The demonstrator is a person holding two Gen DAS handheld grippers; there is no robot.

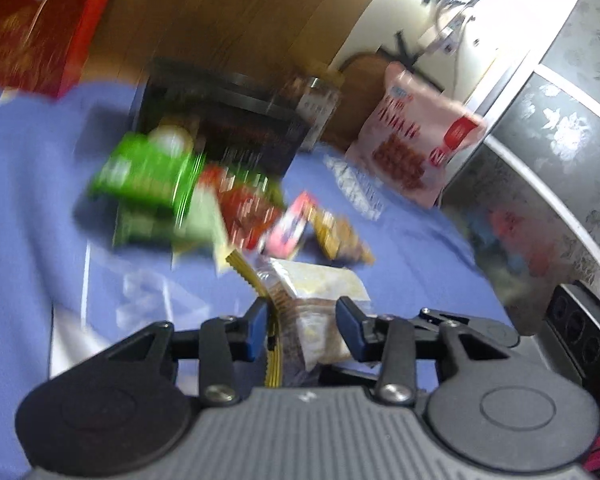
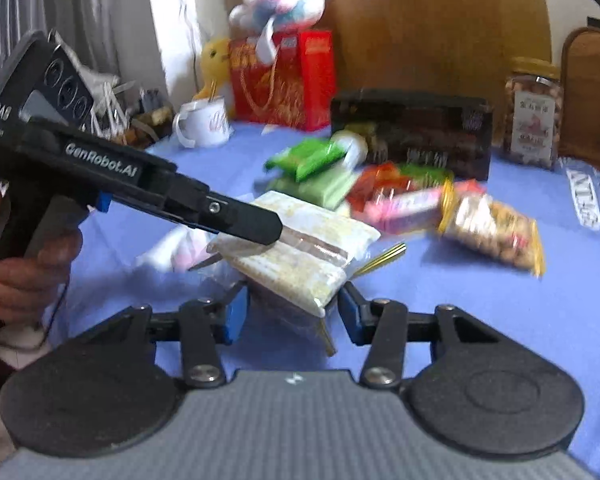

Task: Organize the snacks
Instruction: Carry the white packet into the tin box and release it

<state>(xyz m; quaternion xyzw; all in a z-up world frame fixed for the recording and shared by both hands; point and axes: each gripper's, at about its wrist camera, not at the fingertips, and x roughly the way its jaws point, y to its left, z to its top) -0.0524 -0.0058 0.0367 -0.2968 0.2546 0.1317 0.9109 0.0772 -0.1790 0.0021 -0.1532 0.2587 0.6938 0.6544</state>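
**Inspector A:** On the blue tablecloth (image 2: pixel 480 320) near the front edge, a clear packet of pale yellow biscuits (image 2: pixel 300 256) is raised at a tilt. The left gripper (image 1: pixel 305 330) has the packet between its blue pads (image 1: pixel 256 332); the jaws are part-way closed, though contact on the right pad cannot be confirmed.

**Inspector B:** Noted. The right wrist view shows that gripper's dark finger laid across the packet's top. The right gripper (image 2: pixel 292 314) stands with jaws apart, the packet's lower corner between them, no grip evident.

**Inspector A:** Behind it, a heap of snacks: green packets (image 2: pixel 306 160), a pink wrapper (image 2: pixel 404 208), a peanut bag (image 2: pixel 492 232).

**Inspector B:** Further back, a black box (image 2: pixel 416 132), a red gift box (image 2: pixel 284 80), a nut jar (image 2: pixel 534 116), a white mug (image 2: pixel 204 122).
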